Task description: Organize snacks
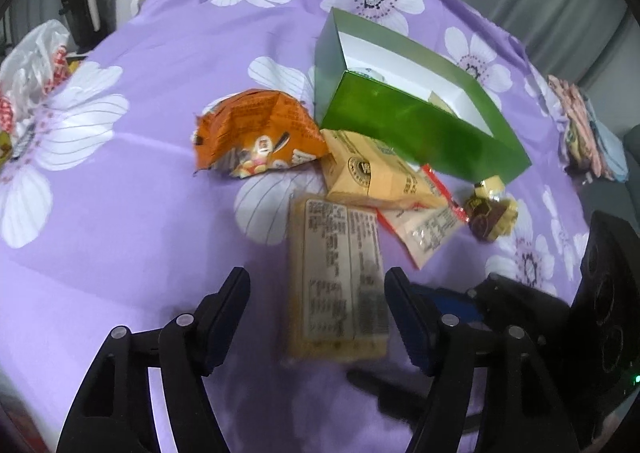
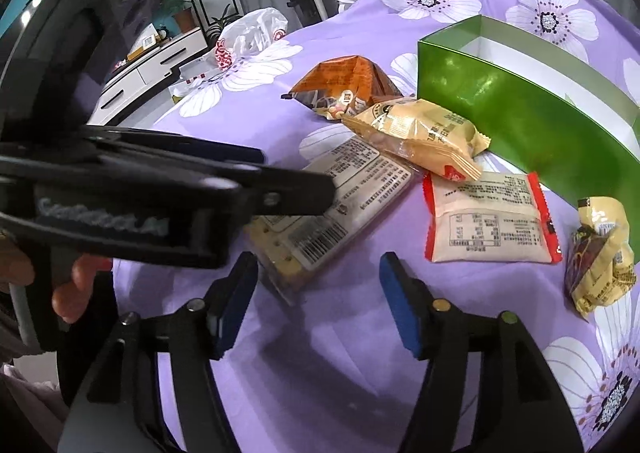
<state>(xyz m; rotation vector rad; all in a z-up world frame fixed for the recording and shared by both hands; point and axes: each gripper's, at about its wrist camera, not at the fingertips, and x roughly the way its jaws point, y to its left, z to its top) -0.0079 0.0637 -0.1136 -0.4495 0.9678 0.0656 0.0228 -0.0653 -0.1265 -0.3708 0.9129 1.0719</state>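
A long clear cracker pack (image 1: 340, 277) lies label-up on the purple flowered sheet (image 1: 160, 213). My left gripper (image 1: 318, 293) is open astride its near half, and a gap shows on the left side. Beyond it lie an orange bag (image 1: 256, 129), a tan pack (image 1: 376, 177), a red-edged white packet (image 1: 428, 225) and a small yellow-brown packet (image 1: 490, 209). All sit beside an open green box (image 1: 420, 133). My right gripper (image 2: 318, 273) is open over bare sheet, just right of the cracker pack's (image 2: 344, 193) near corner. The left gripper (image 2: 296, 173) crosses that view above the pack.
A white plastic bag (image 1: 32, 65) lies at the far left edge of the bed, and folded cloth (image 1: 584, 133) at the right edge. In the right wrist view a white low cabinet (image 2: 152, 69) stands past the bed. A hand (image 2: 76, 285) holds the left gripper.
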